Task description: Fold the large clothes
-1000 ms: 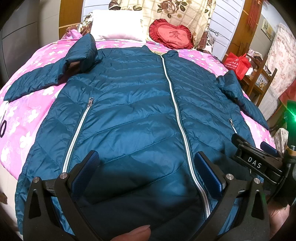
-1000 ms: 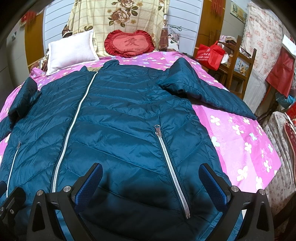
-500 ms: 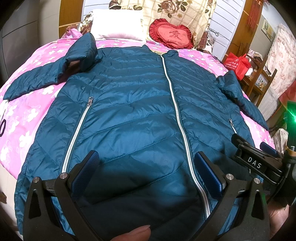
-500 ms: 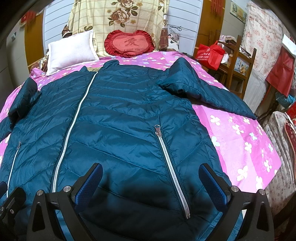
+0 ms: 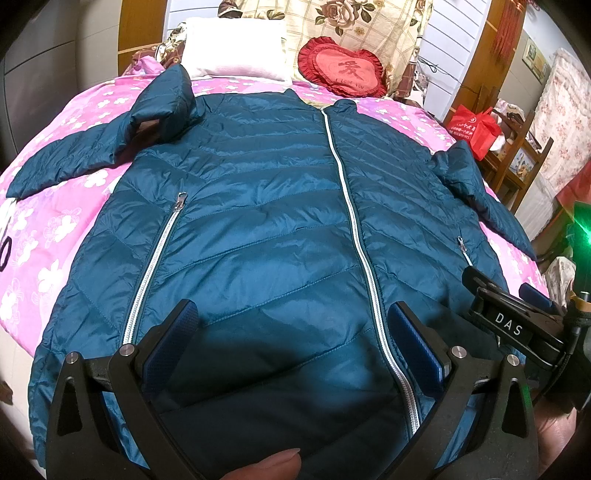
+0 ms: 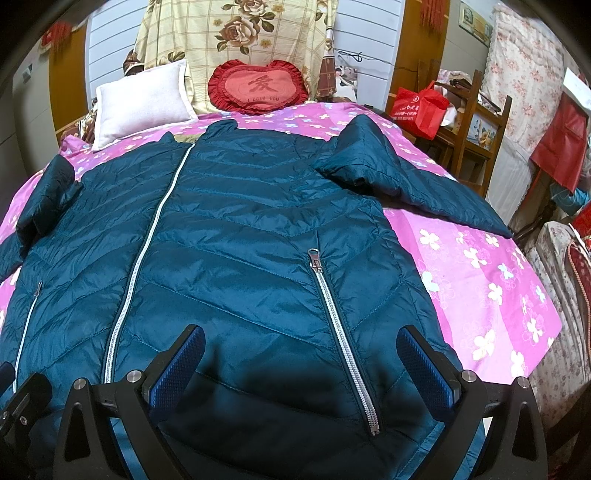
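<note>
A teal quilted puffer jacket (image 5: 266,221) lies flat, front up and zipped, on a pink flowered bedspread (image 5: 48,236); it also fills the right wrist view (image 6: 236,236). Its left sleeve (image 5: 103,151) and right sleeve (image 6: 399,184) spread out to the sides. My left gripper (image 5: 295,328) is open and empty, hovering just above the hem by the centre zipper. My right gripper (image 6: 301,350) is open and empty above the hem by the right pocket zipper (image 6: 340,332). The right gripper also shows at the right edge of the left wrist view (image 5: 509,325).
A white pillow (image 6: 140,99), a red heart cushion (image 6: 258,86) and a floral cushion (image 6: 240,33) lie at the bed's head. A wooden chair (image 6: 476,122) with a red bag (image 6: 421,107) stands to the right of the bed.
The left wrist view has shifted very slightly over the jacket; both grippers stay open above the hem. The jacket has not moved.
</note>
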